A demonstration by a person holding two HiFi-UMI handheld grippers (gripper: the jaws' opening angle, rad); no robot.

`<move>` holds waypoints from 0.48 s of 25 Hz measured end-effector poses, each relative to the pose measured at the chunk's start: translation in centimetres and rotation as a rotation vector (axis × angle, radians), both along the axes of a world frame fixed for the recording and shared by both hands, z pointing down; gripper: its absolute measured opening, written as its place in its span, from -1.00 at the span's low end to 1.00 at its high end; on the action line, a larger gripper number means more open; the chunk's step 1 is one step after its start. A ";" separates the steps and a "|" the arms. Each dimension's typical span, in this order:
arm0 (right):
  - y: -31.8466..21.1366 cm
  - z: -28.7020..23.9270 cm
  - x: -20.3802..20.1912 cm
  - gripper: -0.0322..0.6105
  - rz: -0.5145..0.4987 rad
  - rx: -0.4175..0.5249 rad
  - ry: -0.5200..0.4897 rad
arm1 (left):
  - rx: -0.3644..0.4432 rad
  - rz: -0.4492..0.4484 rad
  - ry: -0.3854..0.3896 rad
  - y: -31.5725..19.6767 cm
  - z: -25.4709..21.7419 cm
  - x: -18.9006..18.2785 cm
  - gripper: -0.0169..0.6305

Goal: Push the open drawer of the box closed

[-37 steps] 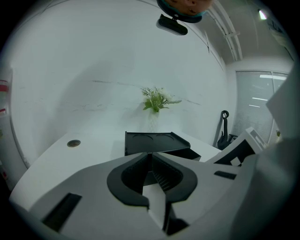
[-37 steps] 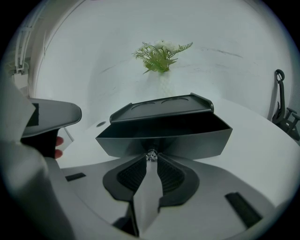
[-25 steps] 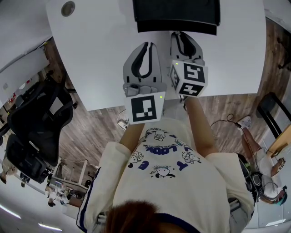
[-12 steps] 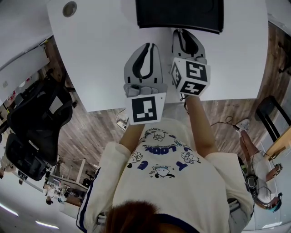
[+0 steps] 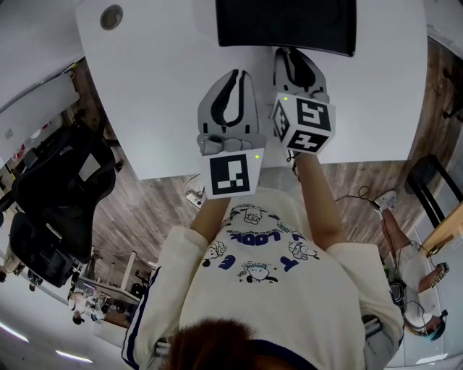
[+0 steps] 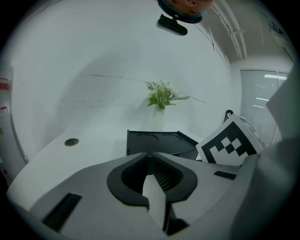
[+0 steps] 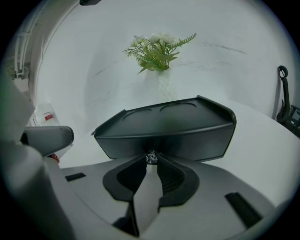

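The black box (image 5: pixel 286 22) stands at the far side of the white table (image 5: pixel 145 87). Its dark front (image 7: pixel 164 126) fills the middle of the right gripper view, with a small shiny knob (image 7: pixel 151 157) low on it. My right gripper (image 7: pixel 151 161) is shut, and its tips rest against that knob; in the head view the right gripper (image 5: pixel 289 52) reaches the box's near face. My left gripper (image 5: pixel 233 72) is shut with nothing in it, beside the right one and short of the box (image 6: pixel 159 140), which lies ahead and slightly right of the left gripper (image 6: pixel 150 154).
A green plant in a white vase (image 7: pixel 159 51) stands behind the box against the wall. A round grommet hole (image 5: pixel 111 16) sits at the table's far left. A black office chair (image 5: pixel 58 195) stands on the wooden floor left of the person.
The head view shifted slightly between the oldest frame and now. Both grippers and the box keep the same places relative to each other.
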State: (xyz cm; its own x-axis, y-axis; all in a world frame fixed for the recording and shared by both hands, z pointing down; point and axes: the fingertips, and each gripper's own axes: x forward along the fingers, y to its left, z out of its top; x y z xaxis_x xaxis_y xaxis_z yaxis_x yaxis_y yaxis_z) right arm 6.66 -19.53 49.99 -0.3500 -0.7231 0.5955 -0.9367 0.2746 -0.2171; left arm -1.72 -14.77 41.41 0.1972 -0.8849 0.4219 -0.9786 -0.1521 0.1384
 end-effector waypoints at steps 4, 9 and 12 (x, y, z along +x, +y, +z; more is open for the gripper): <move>0.0 0.1 -0.1 -0.63 -0.001 0.011 0.002 | 0.008 0.001 0.001 0.1 -0.2 -0.1 -0.83; 0.7 -0.7 0.0 -0.55 -0.005 0.039 0.002 | 0.029 0.002 -0.001 0.7 -1.1 -0.4 -0.82; 1.7 -1.8 -0.2 -0.48 -0.009 0.052 -0.007 | 0.047 0.001 0.004 1.0 -2.0 -0.5 -0.83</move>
